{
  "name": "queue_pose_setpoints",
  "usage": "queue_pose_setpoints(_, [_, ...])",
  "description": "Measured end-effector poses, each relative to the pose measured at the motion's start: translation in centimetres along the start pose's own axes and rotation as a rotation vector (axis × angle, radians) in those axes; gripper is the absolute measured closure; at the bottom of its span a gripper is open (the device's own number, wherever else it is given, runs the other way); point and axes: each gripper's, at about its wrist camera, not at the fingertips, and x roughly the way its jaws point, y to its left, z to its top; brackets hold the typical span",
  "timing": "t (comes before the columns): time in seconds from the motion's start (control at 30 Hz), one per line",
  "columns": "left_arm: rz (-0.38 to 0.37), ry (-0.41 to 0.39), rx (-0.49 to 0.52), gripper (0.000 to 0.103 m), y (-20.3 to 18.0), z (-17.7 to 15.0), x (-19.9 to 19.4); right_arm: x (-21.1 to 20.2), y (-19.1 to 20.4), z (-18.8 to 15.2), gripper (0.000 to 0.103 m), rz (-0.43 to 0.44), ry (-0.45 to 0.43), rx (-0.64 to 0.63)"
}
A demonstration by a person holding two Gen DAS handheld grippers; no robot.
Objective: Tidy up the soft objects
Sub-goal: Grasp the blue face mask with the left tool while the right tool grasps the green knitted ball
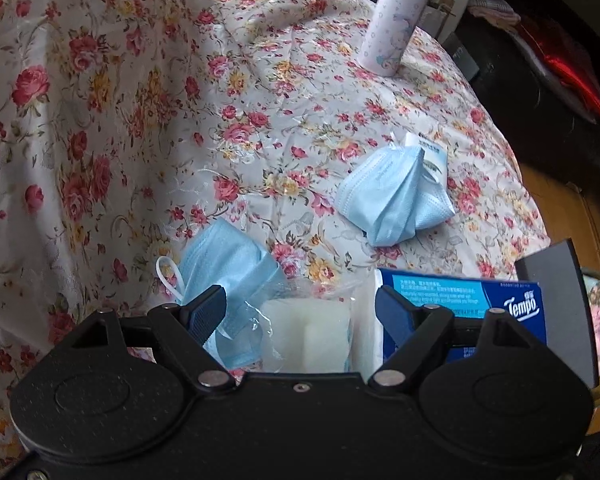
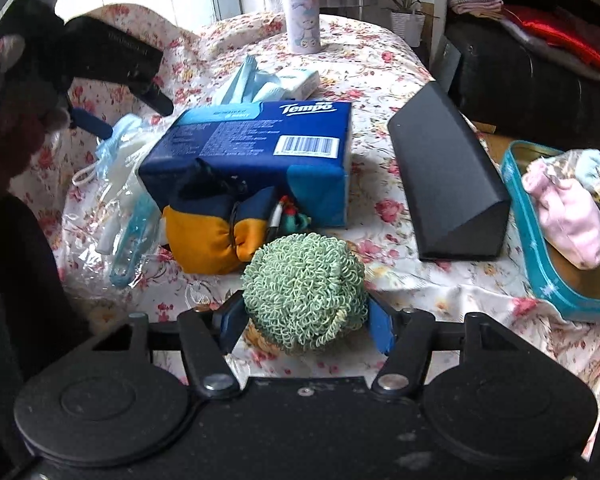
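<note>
Floral cloth (image 1: 260, 92), cream with red and yellow roses, covers the table, and a lilac-capped bottle (image 1: 396, 24) stands upright at its far side.

From the left wrist view, the left tongs (image 1: 300, 312) stand apart over a clear plastic bag (image 1: 308, 332) that holds white pads. A pale blue face mask (image 1: 228, 264) lies just under the left finger; whether that finger touches it I cannot tell. A second crumpled blue mask (image 1: 392, 196) lies farther out on the cloth, well apart from the first. The blue Tempo tissue pack (image 1: 472, 300) sits just beside the right finger, with a dark wedge-shaped case (image 1: 560, 304) beyond it.

From the right wrist view, the right tongs (image 2: 304, 324) are clamped on a green looped scrubber ball (image 2: 304, 296), both blue pads pressing its sides near the table's front edge. Just behind the ball lies a navy and orange pouch (image 2: 208, 232), leaning against the tissue pack (image 2: 260, 144). The dark case (image 2: 448, 176) lies to the right of the pack, apart from it. At the right edge, a teal-rimmed tray (image 2: 540, 276) holds a pink drawstring pouch (image 2: 568, 216) and a pale blue one (image 2: 592, 164). The left tongs (image 2: 96, 124) show at upper left of this view, above the plastic bag (image 2: 116, 200).
</note>
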Motion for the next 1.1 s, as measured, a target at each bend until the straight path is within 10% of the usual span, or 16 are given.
queue_pose_setpoints(0.3, [-0.033, 0.069, -0.255, 0.025, 4.0, 1.0, 1.5, -1.9, -3.2, -1.5, 0.041, 0.032, -0.067, 0.052])
queue_pose_setpoints(0.57, [0.127, 0.015, -0.219, 0.025, 2.9, 1.7, 2.3, -1.5, -4.2, -1.7, 0.04, 0.034, -0.076, 0.086])
queue_pose_setpoints(1.1, [0.14, 0.129, -0.272, 0.014, 3.3, 1.7, 5.3, -0.8, -4.2, -2.1, 0.04, 0.044, -0.076, 0.091])
